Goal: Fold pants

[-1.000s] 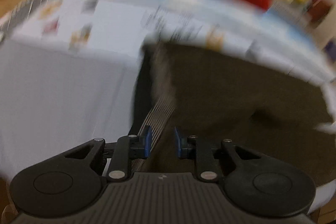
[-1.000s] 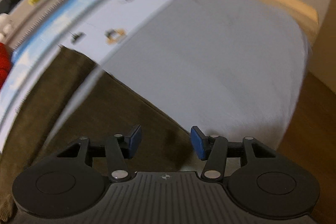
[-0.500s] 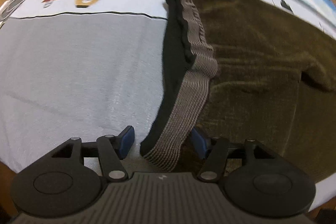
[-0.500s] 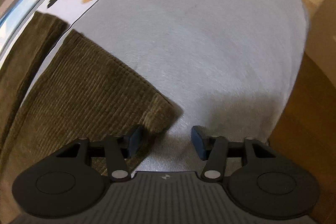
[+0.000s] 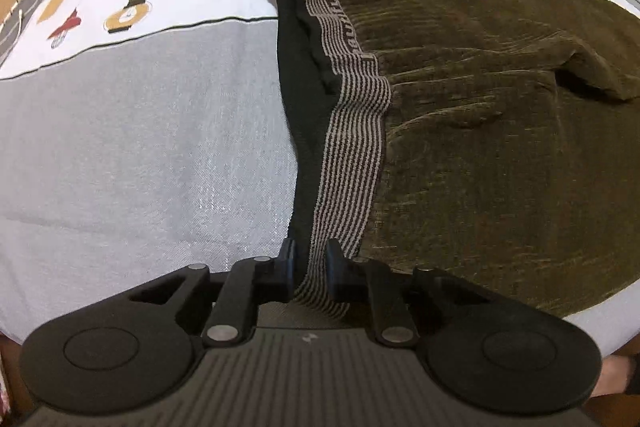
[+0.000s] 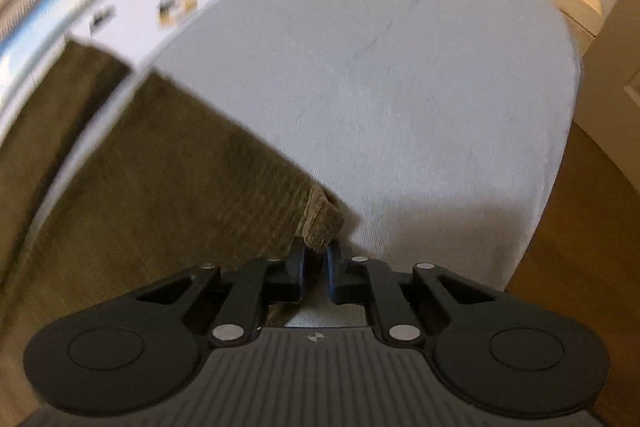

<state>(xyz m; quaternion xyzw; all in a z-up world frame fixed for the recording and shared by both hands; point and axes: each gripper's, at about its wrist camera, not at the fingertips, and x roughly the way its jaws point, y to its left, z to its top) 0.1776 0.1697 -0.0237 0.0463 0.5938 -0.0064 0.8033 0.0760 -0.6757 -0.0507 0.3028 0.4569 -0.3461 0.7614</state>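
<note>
Both ends of the olive-brown corduroy pants (image 5: 500,99), spread on the grey-and-white printed bedsheet (image 5: 140,131), are pinched, striped waistband (image 5: 344,167) by the left gripper (image 5: 309,269), leg hem (image 6: 322,217) by the right gripper (image 6: 315,269), so the gripping step is judged done and lifting one end over the other is called for next.

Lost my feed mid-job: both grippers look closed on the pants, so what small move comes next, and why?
Probably lift both ends together a little. The left gripper pinches the striped waistband; the right gripper pinches a hem corner. The pants lie flat on the sheet, so raising them frees the cloth for folding.
</note>
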